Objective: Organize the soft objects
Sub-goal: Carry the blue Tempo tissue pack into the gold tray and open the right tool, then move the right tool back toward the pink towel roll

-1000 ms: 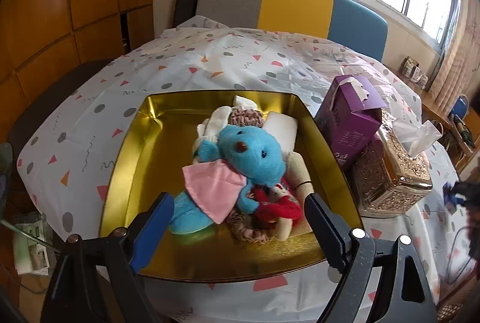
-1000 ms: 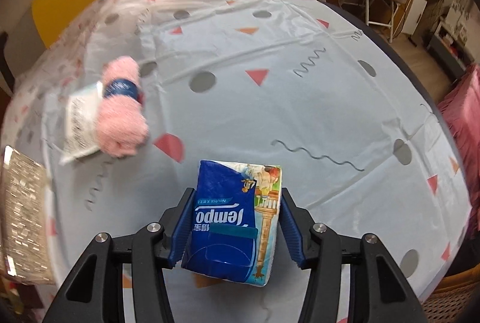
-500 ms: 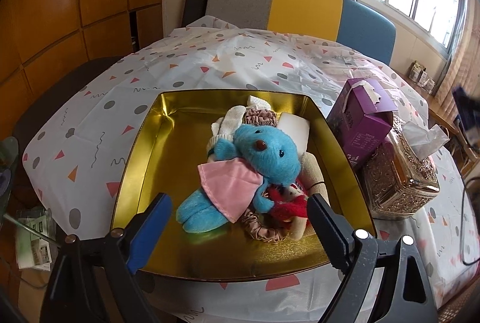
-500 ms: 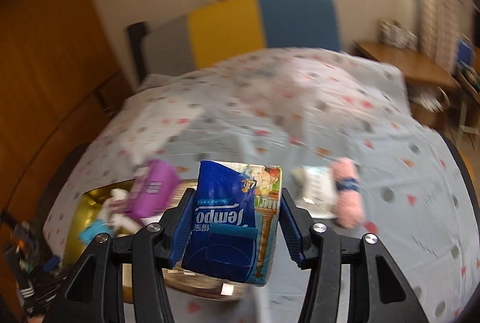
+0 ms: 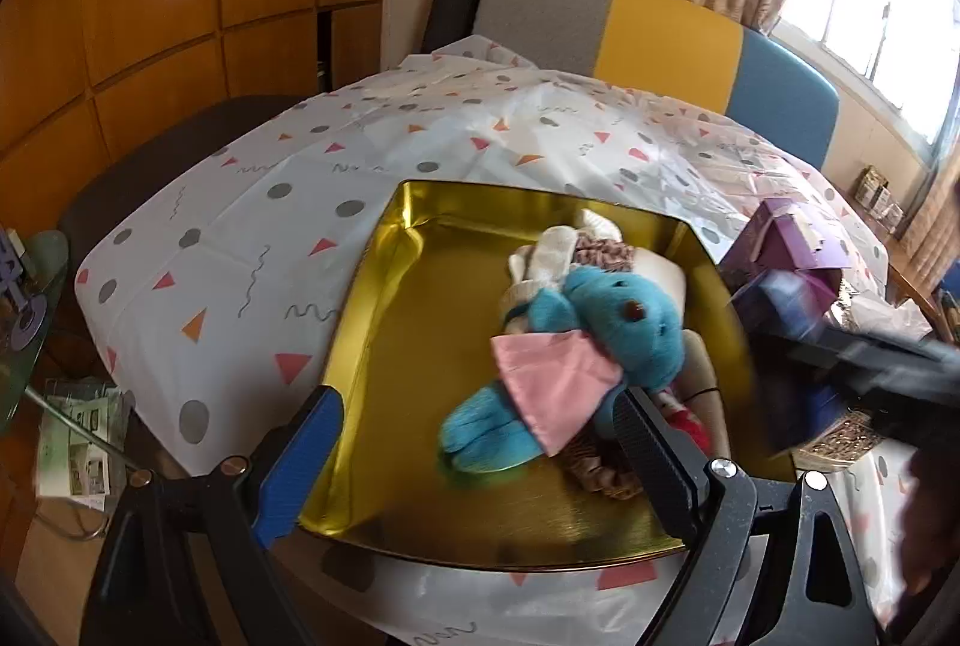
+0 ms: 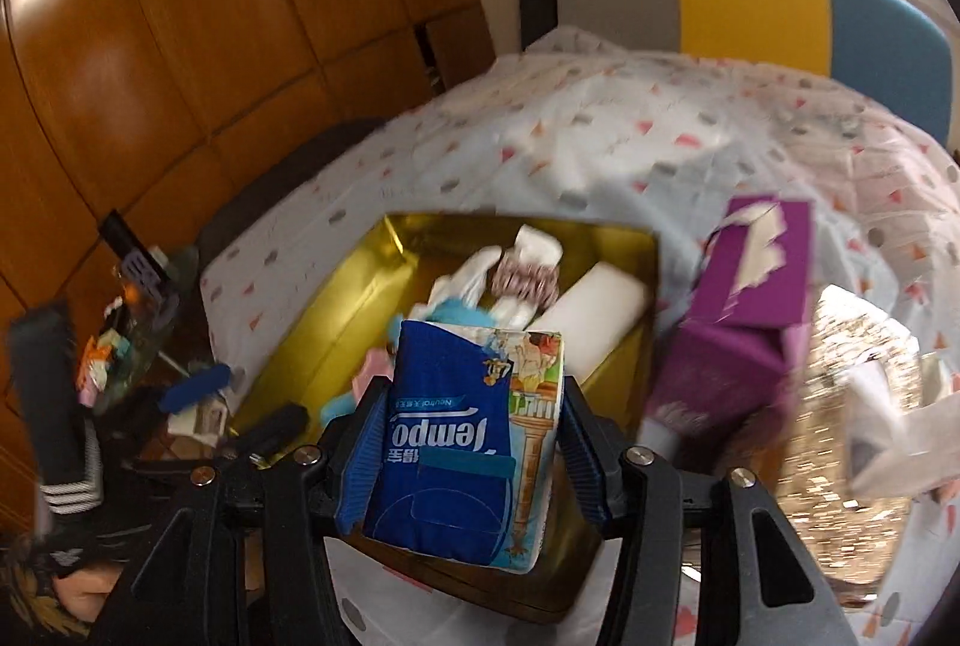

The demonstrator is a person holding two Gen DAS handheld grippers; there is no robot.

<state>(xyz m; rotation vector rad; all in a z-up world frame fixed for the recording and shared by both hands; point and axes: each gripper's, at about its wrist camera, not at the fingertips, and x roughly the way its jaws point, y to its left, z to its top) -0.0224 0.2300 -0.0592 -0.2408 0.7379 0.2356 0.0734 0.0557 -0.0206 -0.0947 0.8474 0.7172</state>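
While the tissue pack [image 6: 465,442] sat low in the middle of the right wrist frame, you had it pinched across its two broad faces by the right gripper [image 6: 468,457], jaws drawn in narrow against the wrapper. It looked light and squashy: a film-wrapped bundle of paper that would give under the pads and could slide on its glossy skin, so a hold at mid-height across the flat faces, as you had it, seemed the safest; a grip near a corner would likely have let it swivel. It hung just above the near edge of the gold tray [image 6: 336,322], which filled the centre of that frame. Inside the tray, the blue plush toy [image 5: 606,340] lay right of centre in the left wrist frame, heaped with other soft pieces, leaving bare gold floor toward the left. Your left gripper [image 5: 474,448] stood wide with nothing between its fingers, at the bottom of that frame. Beyond the tray, at the right, stood the purple tissue box [image 6: 750,310], and the patterned tablecloth [image 5: 252,238] spread around everything.
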